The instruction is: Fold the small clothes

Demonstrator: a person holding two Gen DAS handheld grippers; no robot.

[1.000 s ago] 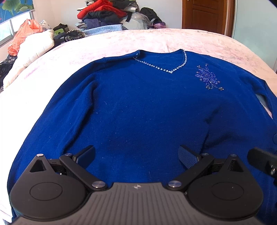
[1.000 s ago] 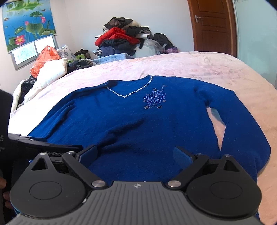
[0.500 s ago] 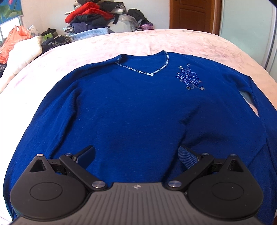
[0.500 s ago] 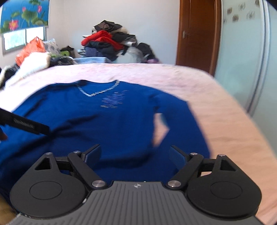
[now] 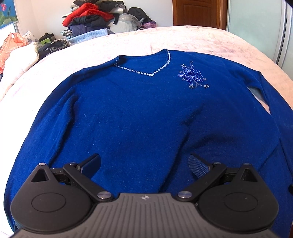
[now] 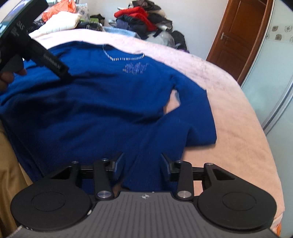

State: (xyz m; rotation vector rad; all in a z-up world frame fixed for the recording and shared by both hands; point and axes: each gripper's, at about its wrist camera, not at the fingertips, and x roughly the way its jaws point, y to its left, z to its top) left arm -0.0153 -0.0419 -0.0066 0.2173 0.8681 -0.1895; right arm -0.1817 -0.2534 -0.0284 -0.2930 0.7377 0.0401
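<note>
From the left wrist camera, a blue sweater (image 5: 139,117) lies spread front-up on a bed (image 5: 201,42) covered in pale pink. Its V-neck, trimmed with small beads (image 5: 144,73), points toward the camera, and a beaded flower (image 5: 192,76) sits to the right of the neckline. The left gripper (image 5: 144,164) hovers over the lower part of the sweater with its 2 fingers (image 5: 197,164) spread wide and only flat knit between them, nothing pinched. At the far side of the bed a heap of clothes (image 5: 98,18) (red, black and grey pieces) rests against the wall, and a brown door (image 5: 197,12) stands to its right.

From the right wrist camera, tilted and a little blurred, the same sweater (image 6: 102,109) fills the middle, its right sleeve (image 6: 197,117) folded down alongside the body with a sliver of bed (image 6: 238,128) showing in the gap. The right gripper (image 6: 142,164) sits over the hem near the sleeve cuff; its jaws have just been closing and now stand at a middling gap, with sweater fabric seen between the fingers (image 6: 165,165), though I cannot tell whether they touch it. At upper left the left gripper (image 6: 53,62) reaches in over the sweater, a hand (image 6: 7,76) partly visible behind it.
</note>
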